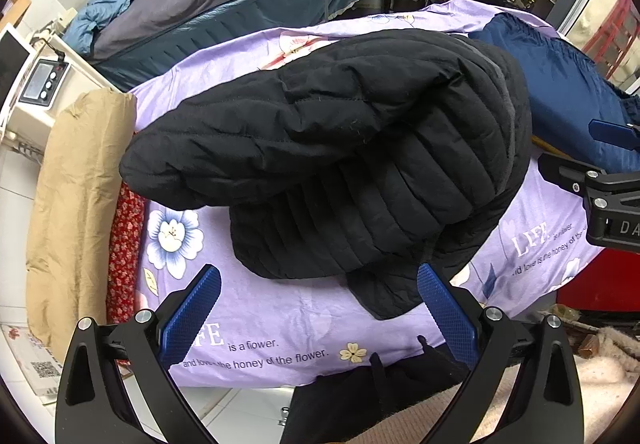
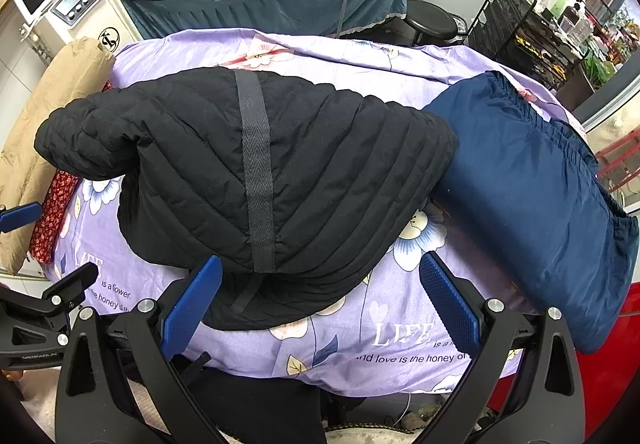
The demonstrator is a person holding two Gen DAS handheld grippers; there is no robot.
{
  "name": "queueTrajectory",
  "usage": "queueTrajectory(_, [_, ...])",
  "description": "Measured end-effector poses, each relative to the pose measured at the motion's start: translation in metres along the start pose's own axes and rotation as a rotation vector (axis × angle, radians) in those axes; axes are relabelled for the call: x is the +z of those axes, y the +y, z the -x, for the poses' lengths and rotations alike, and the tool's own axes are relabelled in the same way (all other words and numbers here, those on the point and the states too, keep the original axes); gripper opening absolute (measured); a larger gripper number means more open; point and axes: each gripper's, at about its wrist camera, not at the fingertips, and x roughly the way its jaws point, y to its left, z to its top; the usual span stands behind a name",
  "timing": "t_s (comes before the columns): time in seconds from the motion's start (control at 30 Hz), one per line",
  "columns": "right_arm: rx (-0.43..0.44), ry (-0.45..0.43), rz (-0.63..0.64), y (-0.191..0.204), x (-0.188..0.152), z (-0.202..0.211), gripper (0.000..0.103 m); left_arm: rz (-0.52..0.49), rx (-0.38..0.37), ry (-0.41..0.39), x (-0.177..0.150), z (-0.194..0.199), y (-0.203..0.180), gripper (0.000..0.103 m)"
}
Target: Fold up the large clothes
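Left wrist view shows the black quilted jacket (image 1: 340, 160) bunched in a puffy heap at the centre of the frame on the purple flowered sheet (image 1: 280, 324), with the left gripper (image 1: 320, 308) spread wide and empty at the lower edge, just short of the hem. In the right wrist view the right gripper (image 2: 320, 304) is likewise released, holding nothing. Thick padding may spring a fold back open, and a pinch taking only one layer could drag the heap toward the navy garment (image 2: 520, 196) touching its right side.
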Motion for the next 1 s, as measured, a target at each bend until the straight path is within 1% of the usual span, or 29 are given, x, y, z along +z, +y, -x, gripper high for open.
queueTrajectory(0.3, [-0.001, 0.008, 0.005, 0.001, -0.002, -0.003, 0.097, 0.038, -0.051, 0.044, -0.005, -0.006, 0.006, 0.096])
queueTrajectory(0.43, [0.000, 0.007, 0.011, 0.003, 0.000, -0.003, 0.097, 0.055, -0.055, 0.045, -0.005, -0.006, 0.009, 0.096])
queueTrajectory(0.63, [0.013, -0.006, 0.044, 0.011, 0.005, -0.001, 0.097, 0.107, -0.056, 0.043, -0.005, -0.007, 0.021, 0.096])
queueTrajectory(0.83, [0.037, -0.028, 0.124, 0.030, 0.016, 0.002, 0.097, 0.202, -0.005, 0.015, -0.006, -0.009, 0.053, 0.096])
queueTrajectory(0.9, [0.061, -0.021, 0.139, 0.034, 0.021, 0.000, 0.097, 0.240, -0.010, 0.012, -0.006, -0.010, 0.067, 0.096])
queueTrajectory(1.0, [0.096, -0.012, 0.121, 0.029, 0.030, -0.003, 0.097, 0.312, -0.030, -0.004, -0.001, -0.010, 0.093, 0.096])
